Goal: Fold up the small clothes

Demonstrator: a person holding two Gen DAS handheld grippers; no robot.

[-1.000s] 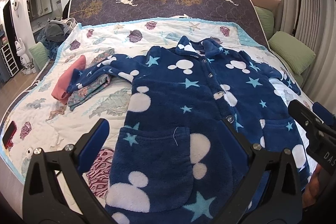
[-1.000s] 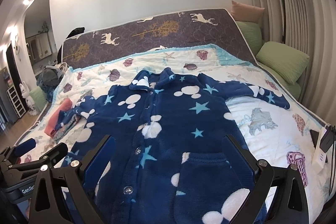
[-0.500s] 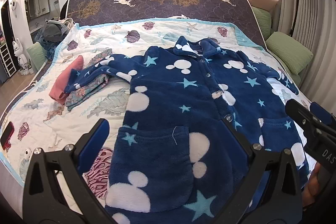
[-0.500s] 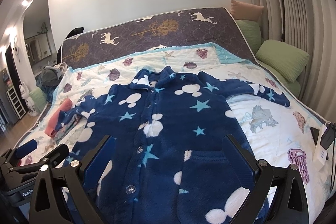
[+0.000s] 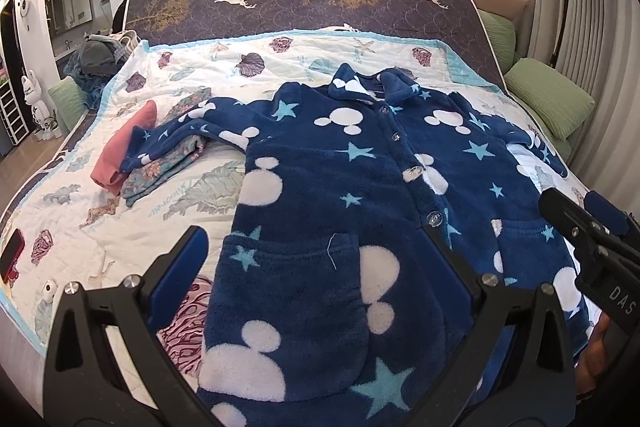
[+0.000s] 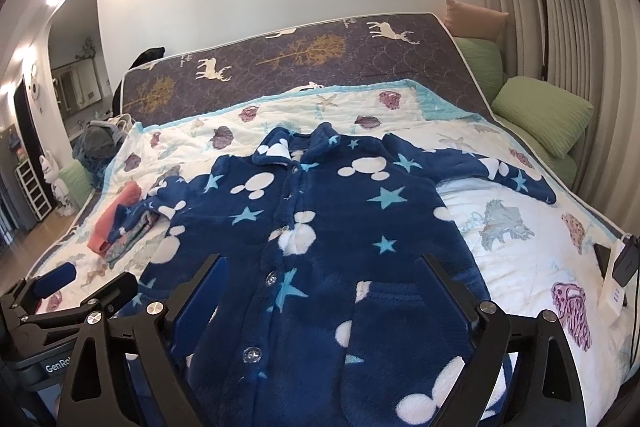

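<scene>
Navy fleece robe (image 5: 352, 195) lying buttoned and spread flat on quilt (image 5: 168, 211); left gripper (image 5: 316, 251) and right gripper (image 6: 324, 275) hovering over robe's hem, both gaping wide, gripping nothing; folded clothes pile (image 5: 132, 163) sitting under robe's left sleeve.

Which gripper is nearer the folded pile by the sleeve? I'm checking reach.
Left. The left gripper hangs over the blue fleece jacket's hem on the folded pile's side; the right gripper is farther across.
</scene>
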